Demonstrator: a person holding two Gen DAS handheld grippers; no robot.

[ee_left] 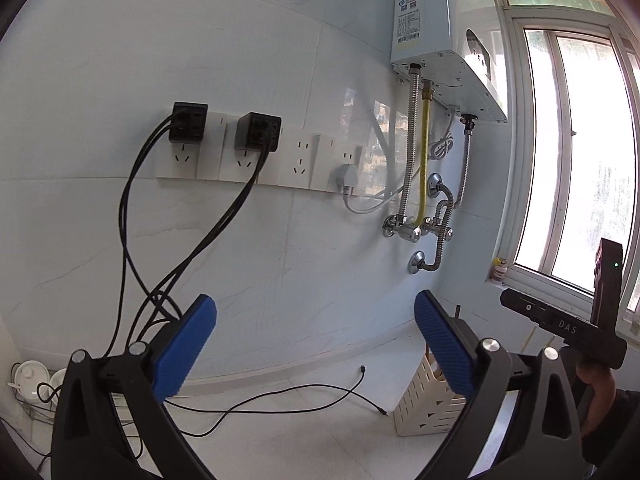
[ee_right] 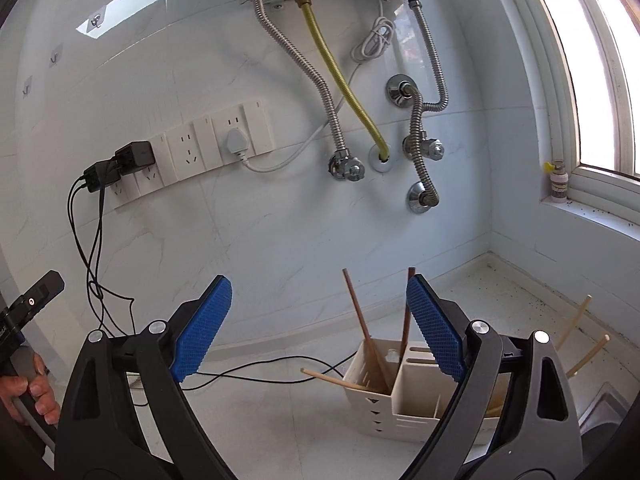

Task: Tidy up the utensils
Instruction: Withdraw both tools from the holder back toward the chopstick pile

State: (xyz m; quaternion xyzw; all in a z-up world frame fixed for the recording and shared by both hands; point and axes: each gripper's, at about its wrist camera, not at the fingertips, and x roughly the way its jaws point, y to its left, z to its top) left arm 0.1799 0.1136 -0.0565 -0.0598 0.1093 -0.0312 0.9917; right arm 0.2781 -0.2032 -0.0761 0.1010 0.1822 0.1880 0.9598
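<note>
Left gripper (ee_left: 316, 344) and right gripper (ee_right: 320, 328) hover w/ blue pads spread wide, nothing between them, above a white kitchen counter (ee_right: 280, 420). Task's utensils: chopsticks (ee_right: 362, 324) stand and lean in a cream slotted holder (ee_right: 400, 412) near the corner by the window; more sticks (ee_right: 576, 320) poke up at right, behind the right gripper. Risk, judged: a loose black cable (ee_left: 280, 394) lies just beside the holder & could snag; nudging tilted sticks may tip the light holder.

Bright daylight via window (ee_left: 576, 152) at right, blown-out glare, fisheye warp, dark corners
</note>
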